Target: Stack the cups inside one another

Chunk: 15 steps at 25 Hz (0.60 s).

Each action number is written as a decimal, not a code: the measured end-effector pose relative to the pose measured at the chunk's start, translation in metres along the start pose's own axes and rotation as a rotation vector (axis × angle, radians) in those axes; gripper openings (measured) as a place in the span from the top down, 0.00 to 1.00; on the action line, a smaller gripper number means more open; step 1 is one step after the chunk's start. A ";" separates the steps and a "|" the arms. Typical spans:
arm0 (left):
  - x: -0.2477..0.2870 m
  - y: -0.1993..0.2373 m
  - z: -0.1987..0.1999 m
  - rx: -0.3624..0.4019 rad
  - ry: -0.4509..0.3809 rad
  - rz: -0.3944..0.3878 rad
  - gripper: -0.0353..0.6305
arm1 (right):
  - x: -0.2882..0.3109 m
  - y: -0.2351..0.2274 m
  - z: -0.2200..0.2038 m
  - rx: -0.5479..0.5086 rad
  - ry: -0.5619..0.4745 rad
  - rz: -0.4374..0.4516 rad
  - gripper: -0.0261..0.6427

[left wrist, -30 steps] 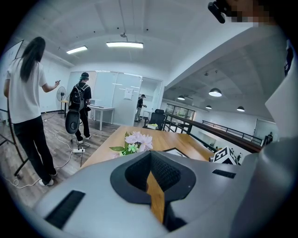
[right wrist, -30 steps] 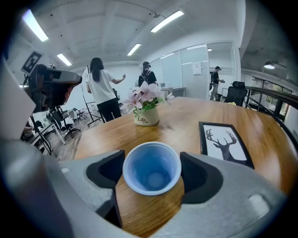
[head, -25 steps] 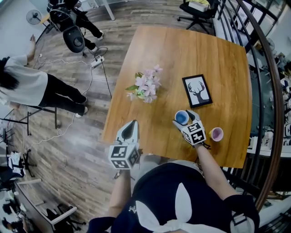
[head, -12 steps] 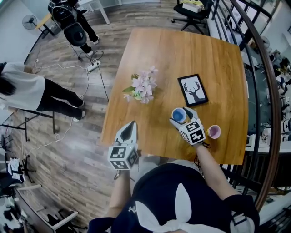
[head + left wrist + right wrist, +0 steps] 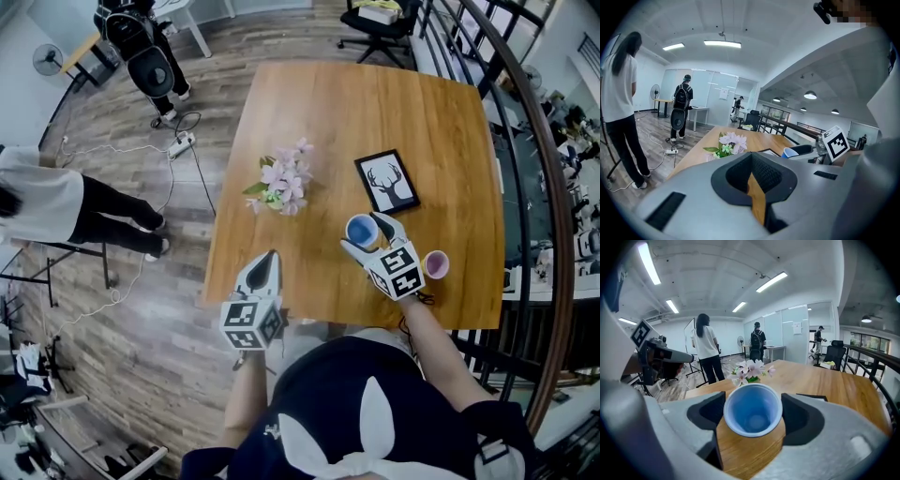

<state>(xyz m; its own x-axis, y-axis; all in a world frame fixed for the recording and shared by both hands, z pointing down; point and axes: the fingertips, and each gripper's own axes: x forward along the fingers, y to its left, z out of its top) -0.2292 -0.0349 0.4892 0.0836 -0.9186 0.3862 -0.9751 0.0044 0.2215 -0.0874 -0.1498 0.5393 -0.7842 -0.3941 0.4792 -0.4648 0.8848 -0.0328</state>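
Note:
A blue cup (image 5: 361, 230) hangs upright a little above the wooden table (image 5: 375, 103), with my right gripper (image 5: 366, 232) shut on its sides. In the right gripper view the blue cup (image 5: 753, 404) fills the space between the two jaws, its mouth open and nothing in it. A pink cup (image 5: 435, 264) stands on the table just right of that gripper. My left gripper (image 5: 269, 265) hovers over the table's near left edge, its jaws together on nothing. From the left gripper view, the blue cup (image 5: 790, 153) shows at right.
A pot of pink flowers (image 5: 281, 187) sits at the table's left middle, a framed deer picture (image 5: 386, 181) lies just beyond the blue cup. A railing (image 5: 548, 187) runs along the right side. A person in white (image 5: 56, 202) stands on the floor at left.
My right gripper has risen with the blue cup in it, lifting it off the table. The left gripper has stayed where it was.

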 end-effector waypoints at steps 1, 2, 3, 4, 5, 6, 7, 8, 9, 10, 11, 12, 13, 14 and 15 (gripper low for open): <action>0.001 -0.001 0.000 0.002 0.001 -0.007 0.92 | -0.003 0.001 0.005 -0.003 -0.007 -0.003 0.41; 0.002 -0.002 0.000 0.004 0.002 -0.013 0.92 | -0.005 0.002 0.009 -0.008 -0.014 -0.005 0.41; 0.004 -0.003 0.000 0.007 0.003 -0.019 0.92 | -0.008 0.003 0.014 -0.015 -0.022 -0.007 0.41; 0.004 -0.004 0.001 0.009 0.003 -0.026 0.92 | -0.011 0.005 0.019 -0.023 -0.031 -0.009 0.41; 0.005 -0.005 0.001 0.010 0.003 -0.031 0.92 | -0.014 0.007 0.024 -0.029 -0.041 -0.011 0.41; 0.005 -0.006 0.002 0.010 0.002 -0.036 0.92 | -0.018 0.009 0.029 -0.033 -0.051 -0.012 0.41; 0.005 -0.008 0.003 0.009 0.002 -0.040 0.92 | -0.022 0.011 0.034 -0.036 -0.061 -0.013 0.41; 0.006 -0.010 0.003 0.010 0.004 -0.048 0.92 | -0.025 0.013 0.038 -0.038 -0.070 -0.015 0.41; 0.007 -0.012 0.002 0.013 0.008 -0.058 0.92 | -0.029 0.014 0.042 -0.041 -0.079 -0.017 0.41; 0.008 -0.014 0.001 0.018 0.012 -0.068 0.92 | -0.032 0.015 0.045 -0.045 -0.087 -0.019 0.41; 0.009 -0.016 0.000 0.020 0.015 -0.077 0.92 | -0.035 0.016 0.048 -0.049 -0.094 -0.022 0.41; 0.010 -0.018 0.000 0.022 0.018 -0.085 0.92 | -0.038 0.018 0.051 -0.052 -0.099 -0.024 0.41; 0.011 -0.020 0.000 0.023 0.019 -0.093 0.92 | -0.041 0.019 0.053 -0.054 -0.103 -0.026 0.41; 0.011 -0.021 -0.001 0.024 0.021 -0.100 0.92 | -0.043 0.020 0.054 -0.055 -0.106 -0.028 0.41; 0.012 -0.023 -0.001 0.025 0.023 -0.107 0.92 | -0.045 0.021 0.056 -0.055 -0.110 -0.031 0.41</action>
<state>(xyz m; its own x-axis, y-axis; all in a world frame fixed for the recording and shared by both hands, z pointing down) -0.2057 -0.0461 0.4897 0.1916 -0.9041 0.3820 -0.9653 -0.1031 0.2401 -0.0843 -0.1276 0.4678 -0.8114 -0.4439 0.3802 -0.4689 0.8827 0.0299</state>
